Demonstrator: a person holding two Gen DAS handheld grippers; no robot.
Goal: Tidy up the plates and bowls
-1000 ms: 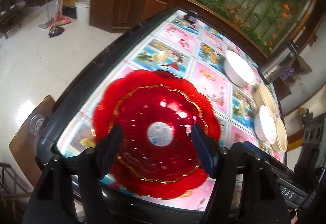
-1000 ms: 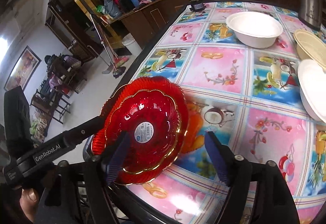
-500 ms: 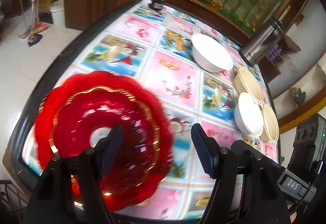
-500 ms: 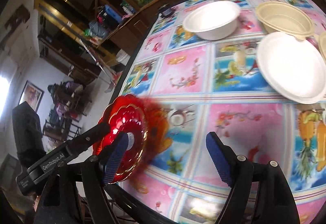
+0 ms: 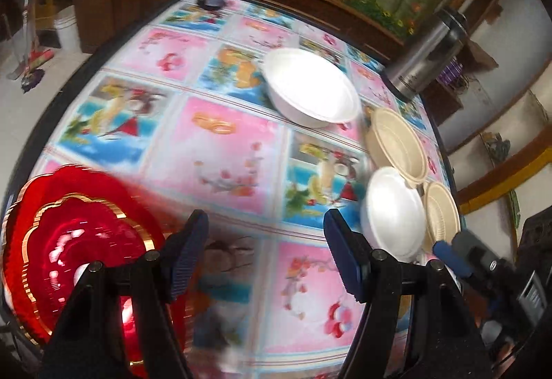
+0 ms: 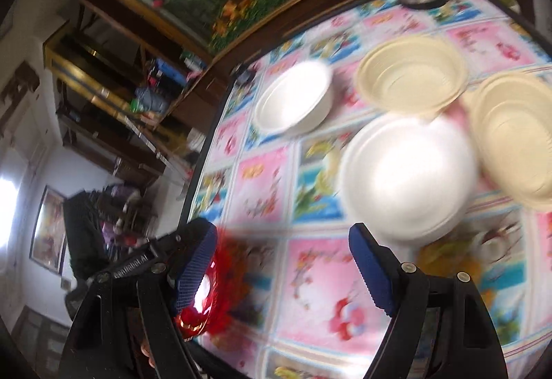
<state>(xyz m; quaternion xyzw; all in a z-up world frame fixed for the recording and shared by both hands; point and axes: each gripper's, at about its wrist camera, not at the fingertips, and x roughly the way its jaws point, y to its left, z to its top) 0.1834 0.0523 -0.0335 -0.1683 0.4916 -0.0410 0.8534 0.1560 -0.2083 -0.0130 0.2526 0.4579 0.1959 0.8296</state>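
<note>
Here, the left gripper and right gripper both stand with jaws apart and nothing between the ribbed blue pads. The red plates, scalloped, glossy and gold-rimmed, lie at the lower left by the table's dark rounded edge. The centre of the glossy patterned tablecloth lies bare. At right, two smooth white bowls and two ridged cream bowls cluster near the far edge, below a steel flask.

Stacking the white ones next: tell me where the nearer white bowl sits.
In the right wrist view the nearer white bowl sits right of centre on the tablecloth, just beyond the fingertips, with two cream bowls close behind and beside it.
</note>
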